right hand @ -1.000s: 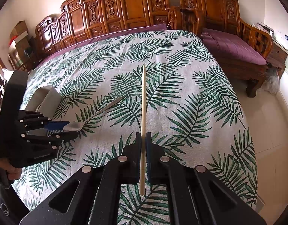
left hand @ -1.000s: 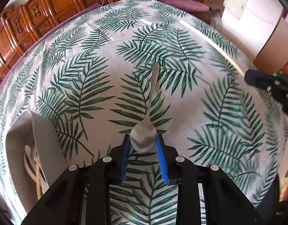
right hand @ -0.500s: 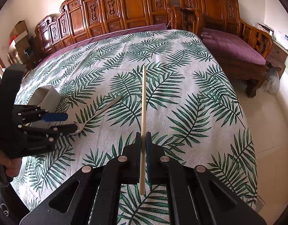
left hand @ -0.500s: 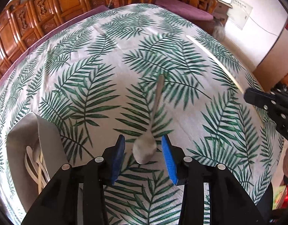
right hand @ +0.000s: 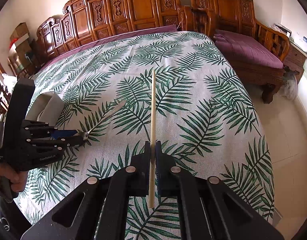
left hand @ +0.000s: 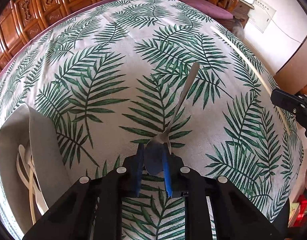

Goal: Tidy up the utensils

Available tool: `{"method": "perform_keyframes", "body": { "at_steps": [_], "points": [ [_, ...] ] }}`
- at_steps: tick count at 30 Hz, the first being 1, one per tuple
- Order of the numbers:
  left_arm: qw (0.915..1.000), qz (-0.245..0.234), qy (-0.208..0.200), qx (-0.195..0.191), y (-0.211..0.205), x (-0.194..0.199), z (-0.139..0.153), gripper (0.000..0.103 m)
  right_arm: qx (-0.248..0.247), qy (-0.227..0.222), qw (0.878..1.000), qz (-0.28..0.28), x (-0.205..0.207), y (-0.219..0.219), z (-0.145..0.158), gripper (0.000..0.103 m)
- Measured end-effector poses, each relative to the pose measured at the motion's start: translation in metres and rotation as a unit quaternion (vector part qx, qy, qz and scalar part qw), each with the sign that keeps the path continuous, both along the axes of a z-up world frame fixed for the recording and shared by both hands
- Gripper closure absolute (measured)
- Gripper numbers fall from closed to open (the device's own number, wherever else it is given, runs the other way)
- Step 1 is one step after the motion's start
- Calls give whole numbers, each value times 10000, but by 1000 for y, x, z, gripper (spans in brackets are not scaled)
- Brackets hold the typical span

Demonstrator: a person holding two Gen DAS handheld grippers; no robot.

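While the left gripper (left hand: 153,160) closes its jaws, the spoon (left hand: 174,118) has its bowl between the blue pads (left hand: 167,172), tilted on edge, handle pointing away over the tablecloth (left hand: 105,60); the pads appear to press the bowl's sides. Spoon is shiny metal, thin flat handle, oval bowl reflecting blue. The right gripper (right hand: 152,152) is clamped tight on a chopstick (right hand: 152,108), pale wood or bamboo, long and slim, sticking out forward above the cloth with its butt end behind the fingers. Tablecloth is coarse whitish weave printed with green fern fronds. A grey fabric pouch (left hand: 43,140) lies at the left, open, holding pale utensils, well apart from the spoon. Carved brown wooden bench (right hand: 133,16) with purple cushion (right hand: 247,48) behind. Left gripper's body carries small lettering, roughly "GenRobot.AI".
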State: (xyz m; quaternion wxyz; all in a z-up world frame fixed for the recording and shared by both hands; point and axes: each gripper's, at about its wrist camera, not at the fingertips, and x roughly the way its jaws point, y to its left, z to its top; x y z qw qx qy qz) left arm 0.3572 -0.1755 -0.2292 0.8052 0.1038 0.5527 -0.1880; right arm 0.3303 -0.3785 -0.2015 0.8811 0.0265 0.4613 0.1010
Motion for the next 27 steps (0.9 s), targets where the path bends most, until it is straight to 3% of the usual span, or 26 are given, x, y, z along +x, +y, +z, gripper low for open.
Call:
{"method": "perform_keyframes", "body": {
  "at_steps": [9, 16, 27],
  "points": [
    [9992, 11, -287, -277, -2, -5, 13, 103, -41, 2, 10000, 9, -1, -2, 0, 97],
    [9982, 96, -451, -391, 2, -13, 27, 103, -94, 36, 9999, 26, -9, 1, 1, 97],
    [9906, 621, -1066, -590, 71, -32, 98, 103, 35, -220, 9987, 467, -16, 63, 36, 97]
  ]
}}
